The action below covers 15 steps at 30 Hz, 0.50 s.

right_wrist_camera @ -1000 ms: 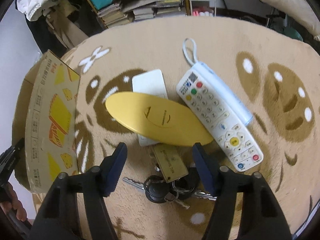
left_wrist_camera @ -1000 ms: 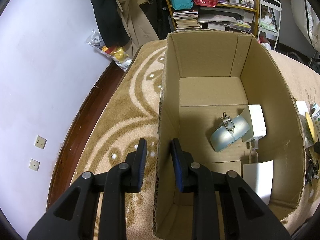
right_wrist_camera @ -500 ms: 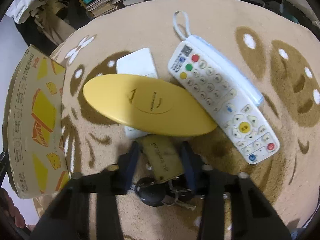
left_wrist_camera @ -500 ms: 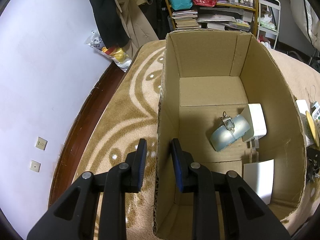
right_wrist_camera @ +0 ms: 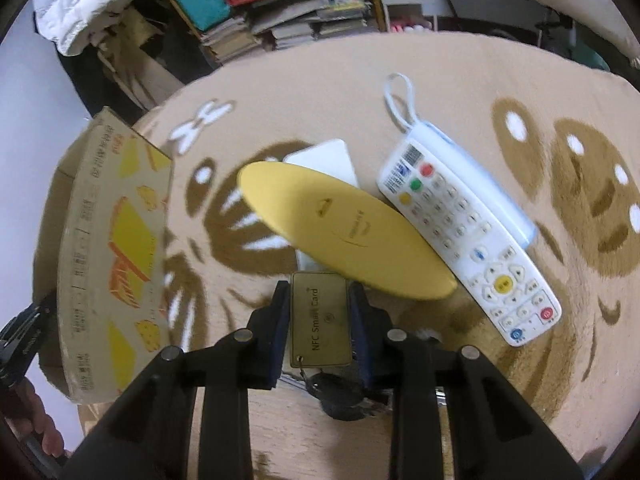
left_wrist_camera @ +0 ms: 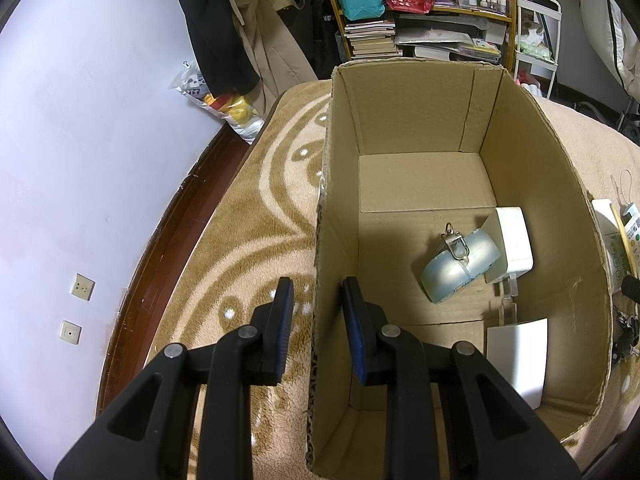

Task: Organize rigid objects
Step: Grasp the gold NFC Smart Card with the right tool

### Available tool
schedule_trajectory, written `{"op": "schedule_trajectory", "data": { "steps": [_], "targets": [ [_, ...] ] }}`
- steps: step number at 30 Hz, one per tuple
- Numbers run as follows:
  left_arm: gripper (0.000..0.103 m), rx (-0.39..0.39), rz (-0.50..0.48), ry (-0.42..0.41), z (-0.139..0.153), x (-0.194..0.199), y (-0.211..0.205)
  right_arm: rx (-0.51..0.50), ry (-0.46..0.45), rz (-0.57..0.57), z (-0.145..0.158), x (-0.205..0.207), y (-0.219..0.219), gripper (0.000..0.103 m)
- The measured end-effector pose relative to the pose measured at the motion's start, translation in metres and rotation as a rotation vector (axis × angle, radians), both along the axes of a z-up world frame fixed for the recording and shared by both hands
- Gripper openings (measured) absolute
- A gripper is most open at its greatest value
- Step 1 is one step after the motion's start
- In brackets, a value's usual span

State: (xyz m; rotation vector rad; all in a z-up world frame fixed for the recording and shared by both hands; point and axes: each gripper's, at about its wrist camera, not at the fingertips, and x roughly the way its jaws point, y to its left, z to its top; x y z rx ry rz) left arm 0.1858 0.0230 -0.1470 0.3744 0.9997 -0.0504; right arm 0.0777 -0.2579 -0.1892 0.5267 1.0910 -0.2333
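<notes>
Right tool (right_wrist_camera: pixel 320 320) is clamped on the gold NFC card (right_wrist_camera: pixel 321 320), its two pads pressed against the card's long edges; the dark key bunch (right_wrist_camera: pixel 340 394) ringed to the card hangs just behind the pads, so gripping the stiff card looks like the simplest way to carry the whole bunch. Just beyond lies the yellow oval case (right_wrist_camera: pixel 344 236), resting partly on a white flat box (right_wrist_camera: pixel 324 160), with the white remote (right_wrist_camera: pixel 468 240) beside it, all on the patterned blanket (right_wrist_camera: pixel 500 80). Left tool (left_wrist_camera: pixel 316 320) straddles the near wall of the cardboard box (left_wrist_camera: pixel 324 240), one pad outside and one inside, nearly closed on the wall, likely to steady the box for loading. Inside already sit a silver-blue pouch (left_wrist_camera: pixel 460 264), a white charger (left_wrist_camera: pixel 514 240) and a white card (left_wrist_camera: pixel 516 356). Shelves of books stand farthest off.
</notes>
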Motion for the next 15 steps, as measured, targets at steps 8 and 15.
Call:
{"op": "schedule_trajectory", "data": {
  "steps": [8,15],
  "targets": [
    [0.025,0.001,0.0,0.0,0.0,0.0,0.0,-0.019,-0.096,0.024,0.02,0.01,0.012,0.03],
    [0.025,0.003,-0.003,0.0,0.001,0.0,0.0,-0.055,-0.19,0.073,0.042,0.014,0.03,0.03]
  ]
}}
